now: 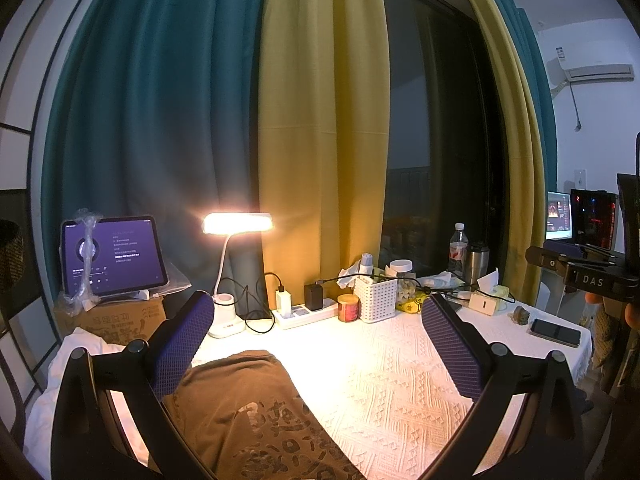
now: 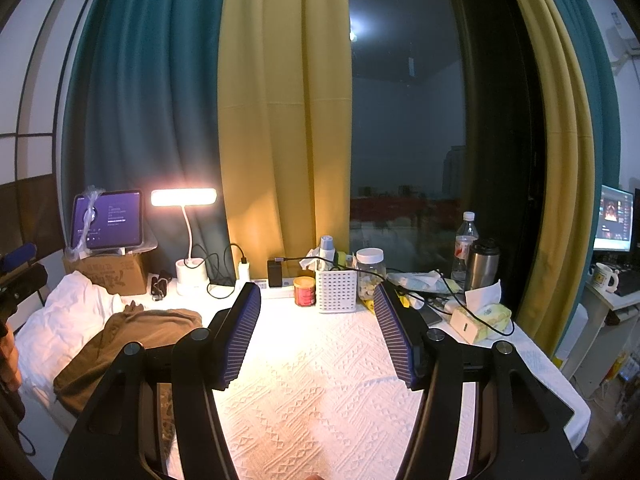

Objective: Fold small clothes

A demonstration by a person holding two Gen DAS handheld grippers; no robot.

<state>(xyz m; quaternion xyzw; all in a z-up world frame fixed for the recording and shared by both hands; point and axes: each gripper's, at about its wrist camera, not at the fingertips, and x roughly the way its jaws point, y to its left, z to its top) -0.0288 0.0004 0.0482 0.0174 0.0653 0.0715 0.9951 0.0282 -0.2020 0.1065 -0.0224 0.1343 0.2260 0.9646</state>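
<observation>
Left tongs (image 1: pixel 318 344) are spread wide with nothing in them, hovering over the brown shirt (image 1: pixel 240 412), which lies on the white-clothed tabletop (image 1: pixel 400 380). Right tongs (image 2: pixel 316 336) are spread too, over bare cloth, shirt bunched off to their left by a white pillow (image 2: pixel 60 320). Lamp (image 2: pixel 184 198) is on.

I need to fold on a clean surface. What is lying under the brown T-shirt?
The brown T-shirt lies on the white patterned tablecloth, its left part on crumpled white cloth. Whatever sits directly beneath it is covered.
</observation>
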